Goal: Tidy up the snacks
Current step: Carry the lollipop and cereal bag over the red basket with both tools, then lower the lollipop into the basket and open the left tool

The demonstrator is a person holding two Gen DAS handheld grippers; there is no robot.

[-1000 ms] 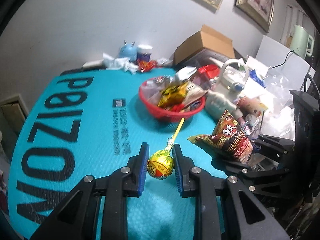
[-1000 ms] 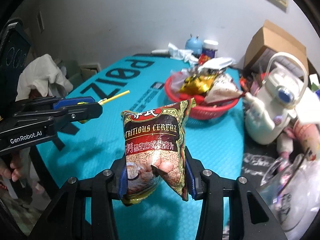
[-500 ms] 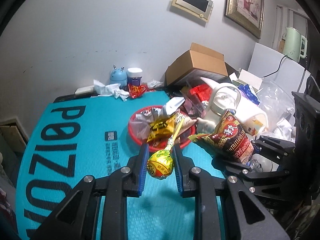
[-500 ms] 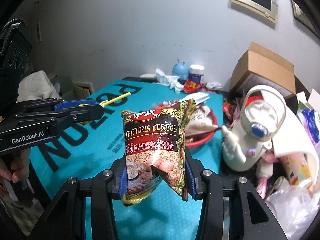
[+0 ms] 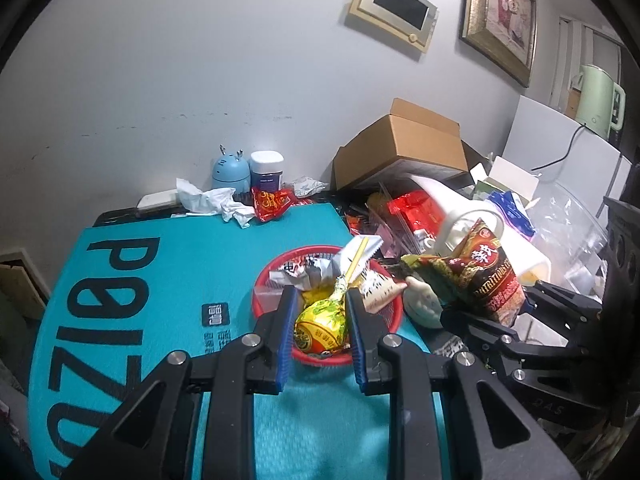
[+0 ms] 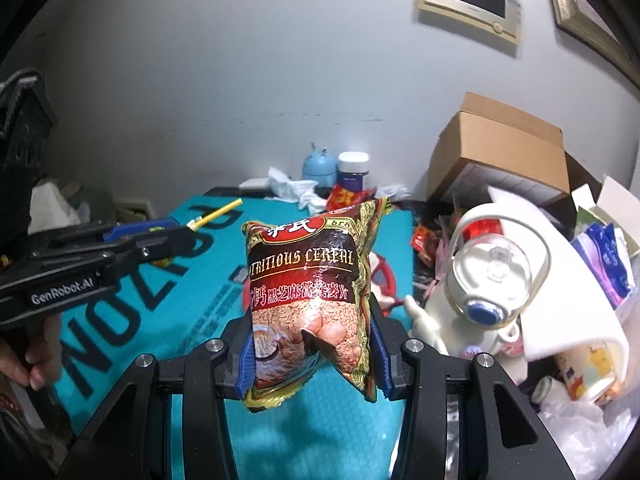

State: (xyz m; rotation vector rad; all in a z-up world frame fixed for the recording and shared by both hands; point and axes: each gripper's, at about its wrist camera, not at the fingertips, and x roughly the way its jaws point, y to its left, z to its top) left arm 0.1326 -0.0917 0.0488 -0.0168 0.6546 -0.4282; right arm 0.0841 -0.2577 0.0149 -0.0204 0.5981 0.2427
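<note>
The lollipop, in a yellow and green wrapper with an orange band, sits pinched between the blue pads of the left gripper. Its yellow stick points up toward 1 o'clock. In the left wrist view it hangs in front of the red basket, which is already full of snack packets and stands on the teal mat. At 3 o'clock from the lollipop the same view shows the cereal bag from its side, held by the right gripper.

The right wrist view shows the front of the cereal bag, dark red with the words "NUTRITIOUS CEREAL". The right gripper clamps the lower part of the bag from both sides, and the bag stands upright above the mat. Here the bag hides nearly all of the red basket; only a piece of the rim shows at its right edge. At 9 o'clock this view shows the left gripper from the side, with only the yellow stick of the lollipop coming out, and a hand on its handle, which the left view does not show.

At 3 o'clock from the bag stands a white thermos jug among clutter, with a cardboard box behind it.
</note>
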